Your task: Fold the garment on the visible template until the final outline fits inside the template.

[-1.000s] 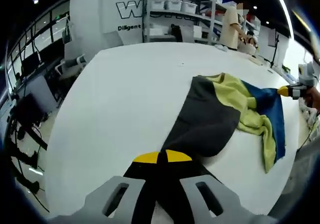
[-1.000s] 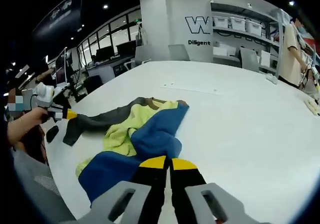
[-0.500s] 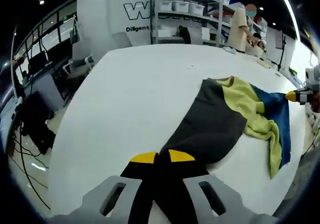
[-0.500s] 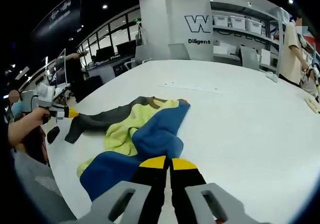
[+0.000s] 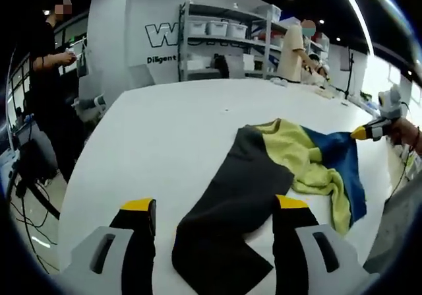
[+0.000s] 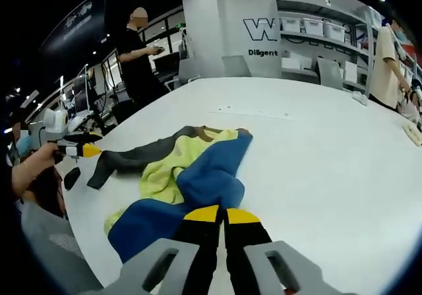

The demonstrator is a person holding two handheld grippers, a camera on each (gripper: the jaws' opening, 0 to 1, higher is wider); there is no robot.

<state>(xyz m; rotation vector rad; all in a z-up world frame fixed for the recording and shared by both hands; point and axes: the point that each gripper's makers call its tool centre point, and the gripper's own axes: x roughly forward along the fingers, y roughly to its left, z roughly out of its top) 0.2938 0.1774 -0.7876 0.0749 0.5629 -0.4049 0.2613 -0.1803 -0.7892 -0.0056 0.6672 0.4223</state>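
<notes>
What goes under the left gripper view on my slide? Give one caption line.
Left claw open over the dark sleeve of a multicoloured garment on the white table.

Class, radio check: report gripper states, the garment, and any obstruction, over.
Left gripper open, dark sleeve between its jaws. Right gripper shut on blue edge of garment. Garment bunched, unfolded on white table. Nothing in the way.

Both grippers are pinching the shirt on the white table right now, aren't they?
Not both. In the left gripper view, the left gripper is open, its jaws apart on either side of the dark sleeve. The right gripper is shut on the shirt, on the white table.
</notes>
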